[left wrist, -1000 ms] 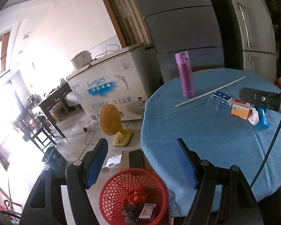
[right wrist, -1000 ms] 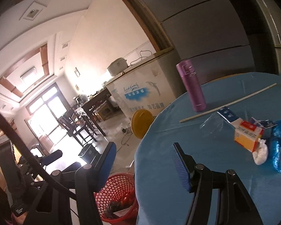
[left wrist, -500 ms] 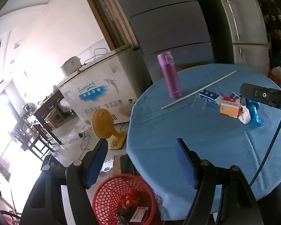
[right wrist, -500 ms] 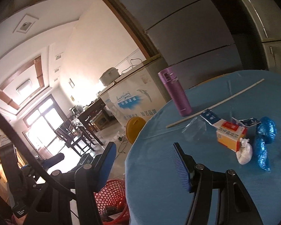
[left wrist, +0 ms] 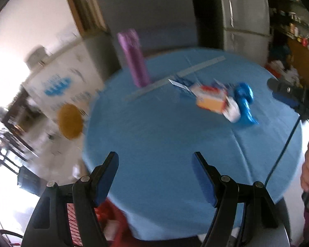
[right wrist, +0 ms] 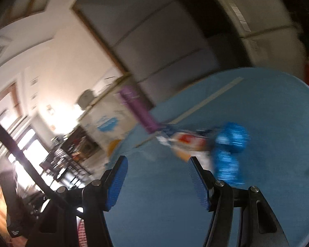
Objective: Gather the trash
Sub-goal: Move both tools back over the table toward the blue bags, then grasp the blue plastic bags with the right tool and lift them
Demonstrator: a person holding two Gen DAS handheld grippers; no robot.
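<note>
Trash lies on the round blue table (left wrist: 164, 127): an orange and white carton (left wrist: 211, 99), a white crumpled wad (left wrist: 232, 111), crumpled blue plastic (left wrist: 245, 100) and a small blue and white wrapper (left wrist: 180, 84). My left gripper (left wrist: 155, 178) is open and empty above the table's near edge. My right gripper (right wrist: 157, 183) is open and empty, close in front of the carton (right wrist: 187, 141) and the blue plastic (right wrist: 228, 150). The red basket (left wrist: 113, 222) shows low between the left fingers. Both views are motion-blurred.
A purple flask (left wrist: 134, 58) stands at the table's far side beside a long white stick (left wrist: 175, 77). A white chest freezer (left wrist: 57, 86) and a yellow fan (left wrist: 70, 118) are on the left. A grey refrigerator (left wrist: 243, 18) stands behind.
Both grippers have swung right and moved in toward the trash pile. The table fills more of both views and the basket has dropped to the lower edge. Both stay open.
</note>
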